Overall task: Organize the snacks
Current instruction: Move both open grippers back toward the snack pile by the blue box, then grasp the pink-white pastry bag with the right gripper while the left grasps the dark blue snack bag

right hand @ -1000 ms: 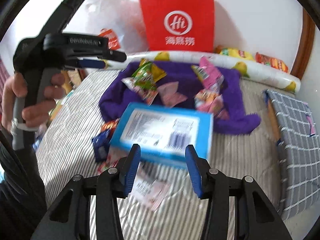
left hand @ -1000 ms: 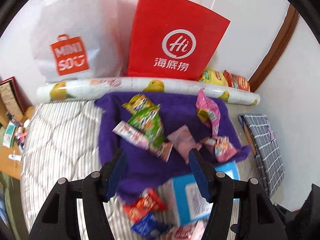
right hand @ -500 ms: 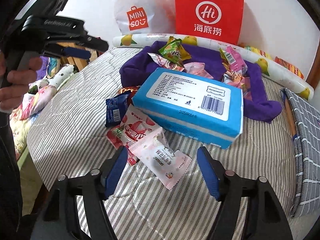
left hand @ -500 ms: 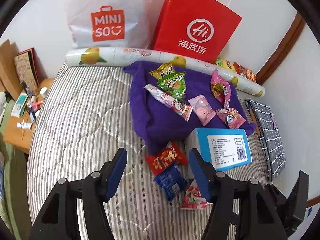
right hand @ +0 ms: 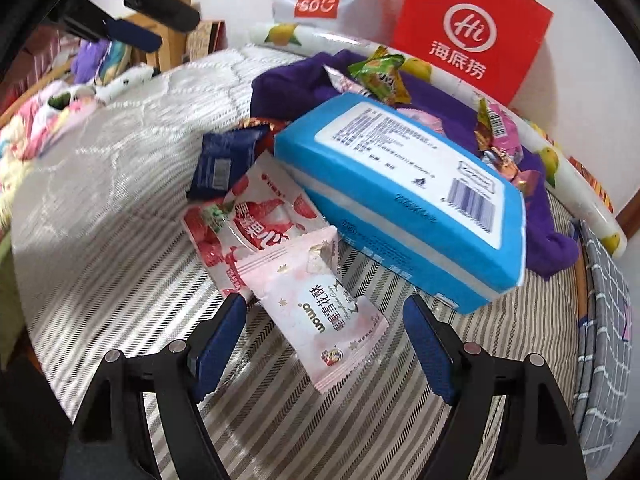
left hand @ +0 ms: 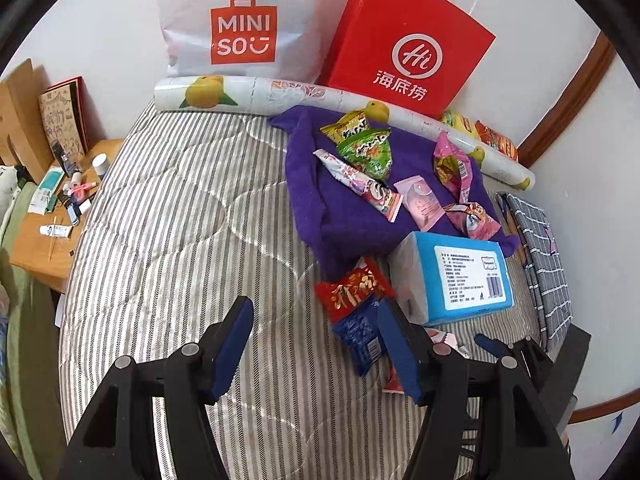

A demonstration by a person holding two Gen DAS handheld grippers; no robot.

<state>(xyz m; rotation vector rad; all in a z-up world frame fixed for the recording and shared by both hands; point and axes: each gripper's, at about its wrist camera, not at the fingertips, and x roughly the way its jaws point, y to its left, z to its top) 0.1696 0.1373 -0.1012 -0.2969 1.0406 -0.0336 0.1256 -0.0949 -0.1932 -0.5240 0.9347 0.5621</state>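
right between the fingers of the right gripper (right hand: 324, 344), jaws wide with nothing clamped, lies the pale pink snack packet (right hand: 320, 312), overlapping a strawberry packet (right hand: 248, 220) just ahead. closing now risks pinching both. the left gripper (left hand: 316, 344), half open and empty, hangs over bare mattress (left hand: 180, 220), its right finger over the dark blue packet (left hand: 360, 334).

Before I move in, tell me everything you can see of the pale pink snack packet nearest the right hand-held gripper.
The pale pink snack packet is a flat, glossy wrapper with crimped ends, small stars, dark print and a clear window. It lies flat and askew on the striped mattress, its far end overlapping the strawberry packet, beside the blue box. The right hand-held gripper stands open around its near end, pads apart from it.
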